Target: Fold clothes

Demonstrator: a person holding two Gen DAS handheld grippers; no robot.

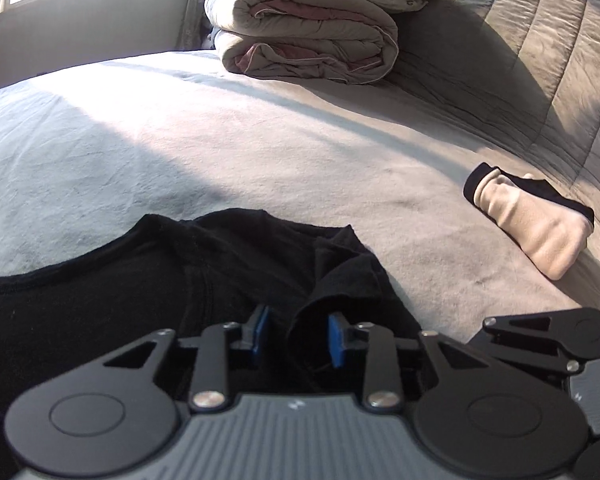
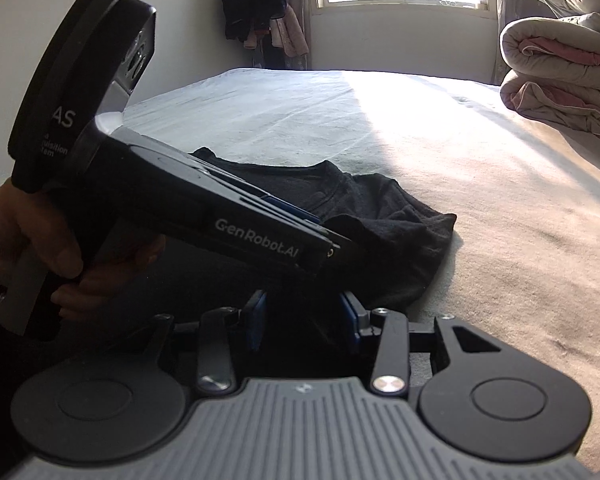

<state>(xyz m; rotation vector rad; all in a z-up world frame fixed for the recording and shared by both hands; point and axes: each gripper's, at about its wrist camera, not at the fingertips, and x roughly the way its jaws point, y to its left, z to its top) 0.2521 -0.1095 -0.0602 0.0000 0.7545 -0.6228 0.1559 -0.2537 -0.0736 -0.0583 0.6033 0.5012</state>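
Nearest, the left hand-held gripper stands part open astride a raised fold of the black shirt (pads not yet pinching). The right hand-held gripper is beside it, grip unclear. The shirt runs leftward across the bed.

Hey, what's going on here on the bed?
A person is folding a black shirt spread on the bed, holding a tool in each hand. The left tool sits at a raised fold of the shirt near the sleeve, blue pads either side. The right tool works beside it. A folded quilt lies further up.
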